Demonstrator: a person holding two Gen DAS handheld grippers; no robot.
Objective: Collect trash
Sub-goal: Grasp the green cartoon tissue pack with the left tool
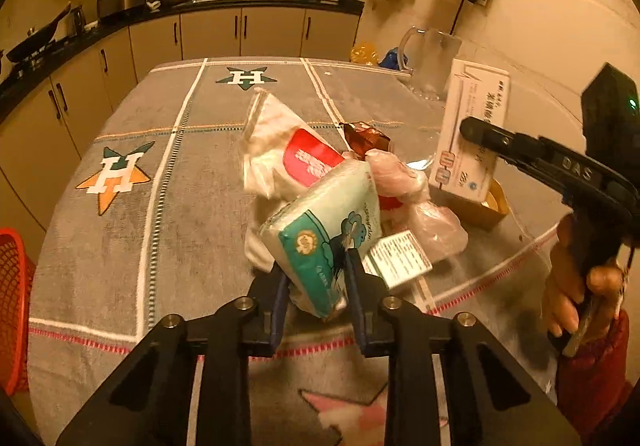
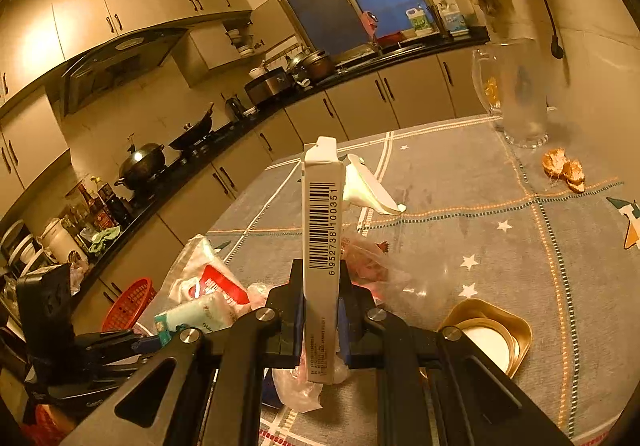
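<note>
Left wrist view: the left hand-held gripper (image 1: 316, 278) at lower centre pinches a teal-and-white soft tissue packet (image 1: 324, 242) above the grey star-patterned cloth worktop (image 1: 132, 246); crumpled plastic bags (image 1: 416, 202), somewhat blurred, pile behind it.

Right wrist view: the right hand-held gripper (image 2: 322, 320) clamps a flat white barcoded carton (image 2: 322, 246) upright at frame centre; a red mesh basket (image 2: 130, 302) sits lower left.

The left gripper (image 1: 316, 270) has matte black arms with round silver screws and dark blue fingers (image 1: 355, 286). The right gripper (image 2: 320, 310) has the same build, and its black side carries raised letters "DAS" and a small green light. The right hand (image 1: 576, 286) shows bare skin above a dark red sleeve (image 1: 592, 370).
</note>
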